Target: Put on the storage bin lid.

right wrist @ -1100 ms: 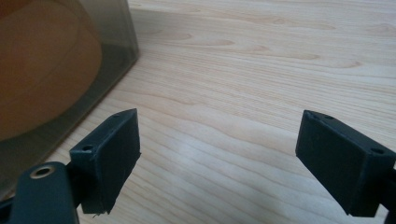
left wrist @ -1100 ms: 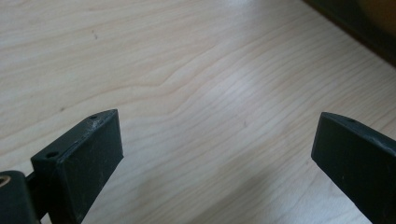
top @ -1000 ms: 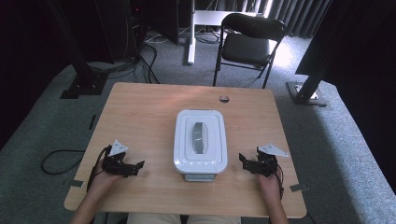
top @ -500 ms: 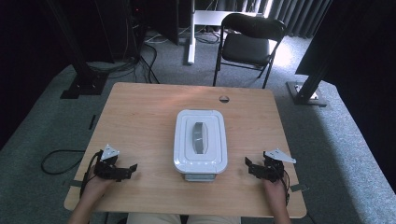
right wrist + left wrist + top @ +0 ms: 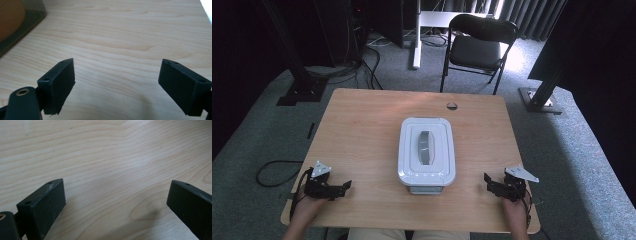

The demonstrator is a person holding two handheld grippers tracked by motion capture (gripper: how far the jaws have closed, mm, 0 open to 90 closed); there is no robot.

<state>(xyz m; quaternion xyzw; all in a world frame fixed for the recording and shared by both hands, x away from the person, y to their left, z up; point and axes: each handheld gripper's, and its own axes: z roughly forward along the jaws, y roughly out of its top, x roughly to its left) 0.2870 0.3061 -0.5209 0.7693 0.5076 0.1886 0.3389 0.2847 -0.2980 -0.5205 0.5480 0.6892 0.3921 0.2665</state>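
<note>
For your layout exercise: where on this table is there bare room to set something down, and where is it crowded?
Bare wood lies left of the box, between it and the table edge, and likewise on its right. The far strip behind the box is free except for a small hole. The near corners are taken: left gripper and right gripper, both open, rest there.

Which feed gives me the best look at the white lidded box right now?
The high view: the white lidded box sits whole at the table's middle, grey handle on top. The right gripper view catches just a dark translucent corner of it at upper left. The left gripper view looks at bare wood.
</note>
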